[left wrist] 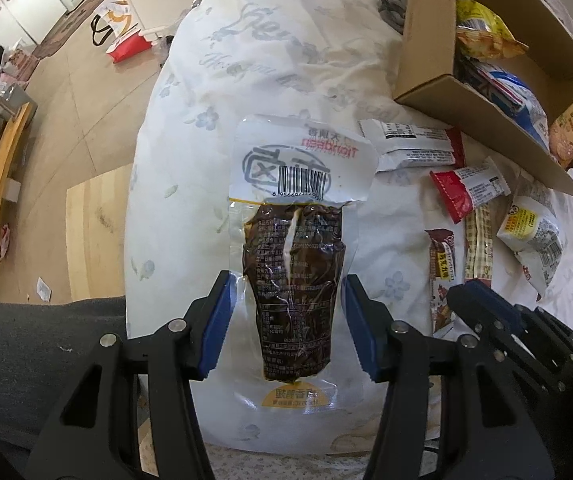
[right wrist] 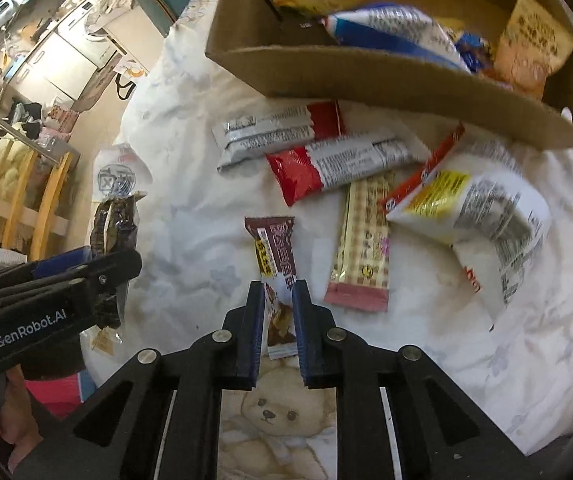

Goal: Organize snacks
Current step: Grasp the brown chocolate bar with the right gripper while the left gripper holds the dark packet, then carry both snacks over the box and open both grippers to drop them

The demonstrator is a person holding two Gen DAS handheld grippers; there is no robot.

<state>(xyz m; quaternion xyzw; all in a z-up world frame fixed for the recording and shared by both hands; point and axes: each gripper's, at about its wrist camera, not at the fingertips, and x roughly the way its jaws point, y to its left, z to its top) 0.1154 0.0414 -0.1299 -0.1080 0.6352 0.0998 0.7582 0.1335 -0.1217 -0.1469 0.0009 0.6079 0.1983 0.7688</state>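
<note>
Two wrist views over a bed covered with a white floral quilt (left wrist: 270, 60). Landmark: the open cardboard box (right wrist: 366, 76), which already holds several snack bags.

Left claw (left wrist: 286, 312) — its blue pads pinch the edges of a clear vacuum pouch of dark brown food (left wrist: 294, 272), held above the quilt, well to the left of the box. In the right wrist view the same pouch (right wrist: 114, 224) hangs from that claw (right wrist: 98, 276), at the far left.

Right claw (right wrist: 279, 320) — nearly pressed together, its pads pinching the lower end of a brown-and-white snack bar (right wrist: 274, 256) lying on the quilt below the box.

Loose snacks on the quilt between the bar and the box: two red-and-white packets (right wrist: 326, 160) just under the box's front wall, a checked beige stick pack (right wrist: 362, 240) beside the bar, and a white pack with a yellow label (right wrist: 470, 216) at lower right of the box.
</note>
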